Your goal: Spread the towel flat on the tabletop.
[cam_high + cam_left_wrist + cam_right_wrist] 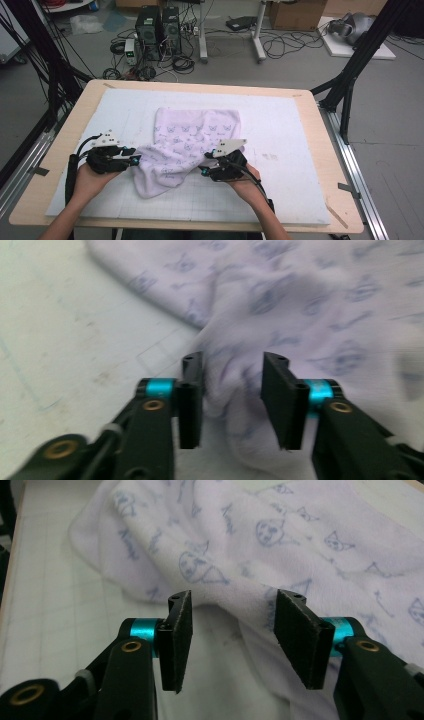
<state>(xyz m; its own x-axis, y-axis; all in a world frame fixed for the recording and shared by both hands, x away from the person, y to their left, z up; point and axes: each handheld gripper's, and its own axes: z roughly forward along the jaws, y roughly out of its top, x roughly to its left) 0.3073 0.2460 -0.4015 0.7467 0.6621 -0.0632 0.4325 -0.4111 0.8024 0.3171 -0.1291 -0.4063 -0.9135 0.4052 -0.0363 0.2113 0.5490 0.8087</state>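
Grey concrete floor with tangled cables and two black computer towers [159,31] is seen behind a light wooden table [60,145] topped with a white gridded foam mat [280,135]. On the mat, a crumpled pale lilac cloth printed with little blue cat faces [192,135] is spread across the middle, its near part bunched into a fold between the two hands. The left gripper [134,160] is held at the cloth's left edge; in the left gripper view its jaws are parted about halfway, with a ridge of cloth [232,385] lying between the pads but not squeezed. The right gripper [204,169] is held at the cloth's near right edge, jaws likewise partly spread, a fold of cloth [235,600] seen just past the pads, nothing pinched.
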